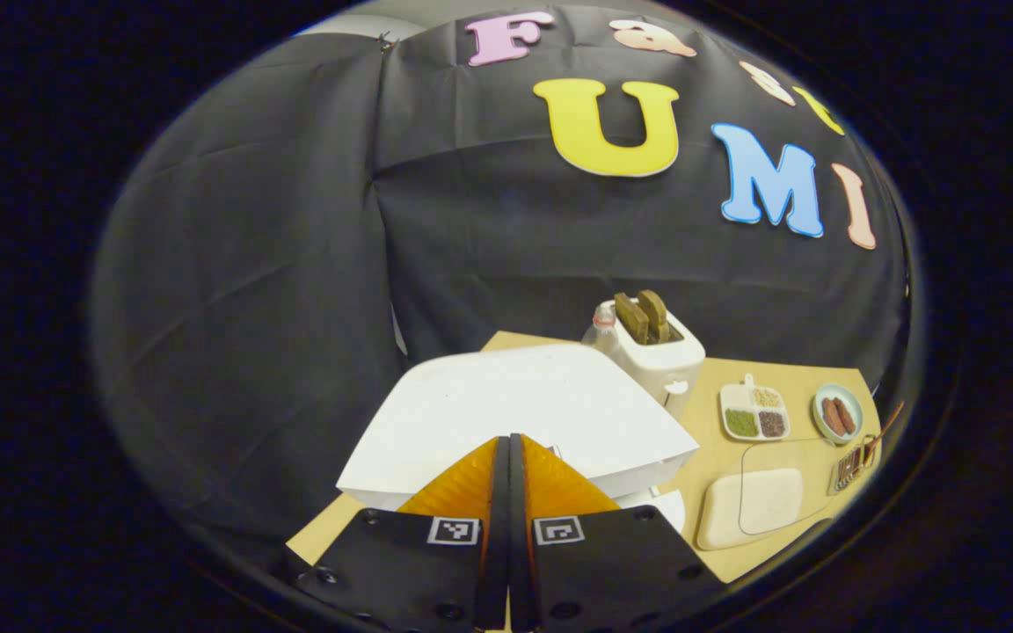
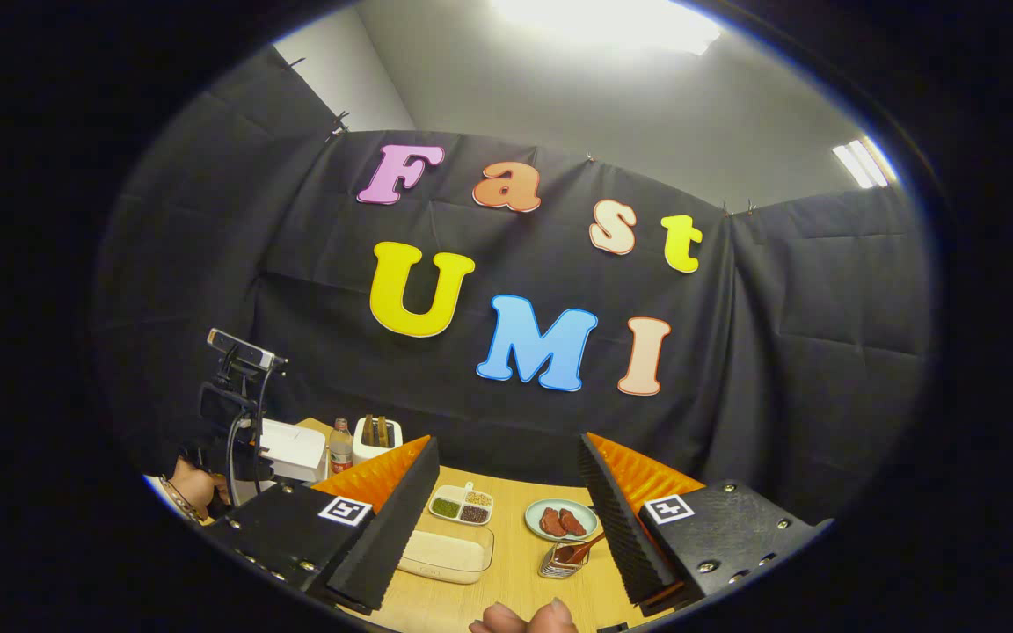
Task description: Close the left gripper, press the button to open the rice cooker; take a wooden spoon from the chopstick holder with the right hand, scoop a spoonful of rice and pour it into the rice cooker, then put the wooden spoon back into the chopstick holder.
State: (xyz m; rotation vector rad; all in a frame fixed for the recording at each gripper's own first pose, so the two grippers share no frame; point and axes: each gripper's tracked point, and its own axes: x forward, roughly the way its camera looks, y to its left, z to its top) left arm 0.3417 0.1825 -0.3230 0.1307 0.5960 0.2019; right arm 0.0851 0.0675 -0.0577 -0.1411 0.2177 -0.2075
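The rice cooker sits right in front of my left gripper, its white lid down and taking up the middle of the left gripper view; my two fingers there are pressed flat against each other with nothing between them, their tips over the near edge of the lid, though I cannot tell whether they touch it. Behind the cooker I see a white toaster with two brown slices standing in its slots, and a bottle just beside it. To the right on the wooden table lie a divided dish of grains, a small plate with reddish pieces, a clear container of rice, and at the far edge the wire chopstick holder with the wooden spoon leaning out of it. In the right gripper view my right gripper is spread wide and empty, held above the table, and between its fingers I see the rice container, the grain dish, the plate and the chopstick holder with the spoon in it. Far left, a hand holds the other gripper near the cooker.
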